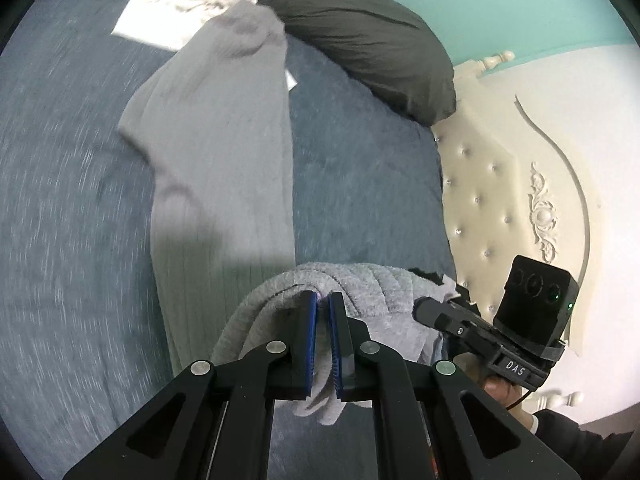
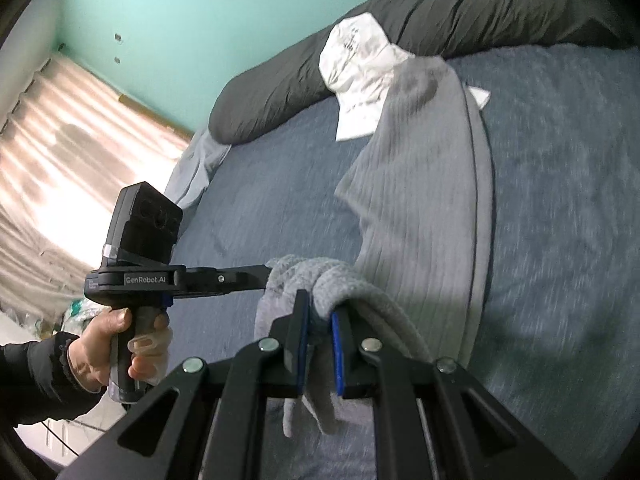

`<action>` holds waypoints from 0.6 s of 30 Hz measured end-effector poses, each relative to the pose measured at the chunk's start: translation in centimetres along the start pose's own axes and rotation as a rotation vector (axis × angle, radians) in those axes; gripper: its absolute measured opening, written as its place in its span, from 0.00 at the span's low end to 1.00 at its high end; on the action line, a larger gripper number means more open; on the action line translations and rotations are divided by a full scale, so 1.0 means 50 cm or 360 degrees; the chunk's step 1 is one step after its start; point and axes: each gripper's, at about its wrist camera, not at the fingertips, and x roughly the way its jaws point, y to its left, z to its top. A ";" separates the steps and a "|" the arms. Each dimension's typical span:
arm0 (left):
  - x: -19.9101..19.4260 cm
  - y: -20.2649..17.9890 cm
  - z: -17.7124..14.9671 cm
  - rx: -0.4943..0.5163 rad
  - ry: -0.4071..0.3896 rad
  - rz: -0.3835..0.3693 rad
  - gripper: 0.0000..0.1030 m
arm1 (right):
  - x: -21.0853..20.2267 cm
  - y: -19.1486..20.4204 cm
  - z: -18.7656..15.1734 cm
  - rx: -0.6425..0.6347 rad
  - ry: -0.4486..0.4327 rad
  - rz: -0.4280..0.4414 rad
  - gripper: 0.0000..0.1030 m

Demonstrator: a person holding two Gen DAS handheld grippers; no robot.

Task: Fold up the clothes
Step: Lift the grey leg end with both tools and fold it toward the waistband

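Left wrist view: my left gripper point(image 1: 323, 300) has its jaws drawn narrow and clamped on a bunched edge of the grey ribbed knit garment point(image 1: 224, 168). Cloth hangs between the blue pads point(image 1: 310, 340) and droops below them.

Right wrist view: my right gripper point(image 2: 318, 312) is in the same condition, jaws narrow and pinching a second bunch of the same edge. The 2 grippers sit close side by side, each visible in the other's camera, so I judge the held edge is gathered rather than stretched taut.

1. Garment location: the near edge is lifted off the blue bedspread point(image 1: 60, 200) by both grippers. The remainder trails away across the bedspread toward the far edge of the bed, where its far end overlaps a white garment point(image 2: 360, 76) lying against the dark pillow point(image 1: 360, 32).
2. Reason for the hold: gripping 1 edge at 2 points lets me carry that edge over the rest as a single fold line.
3. Judgement: the fold is in progress, not finished. The surroundings are motion-blurred.
4. Risk: with the grippers this close, the cloth between them may sag and crease.

The cream tufted headboard point(image 1: 480, 184) stands beside the pillow.
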 end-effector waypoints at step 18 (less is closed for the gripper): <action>0.021 0.030 0.298 -0.0032 -0.0216 0.0063 0.07 | 0.095 -0.066 0.315 -0.0101 -0.0077 0.0032 0.09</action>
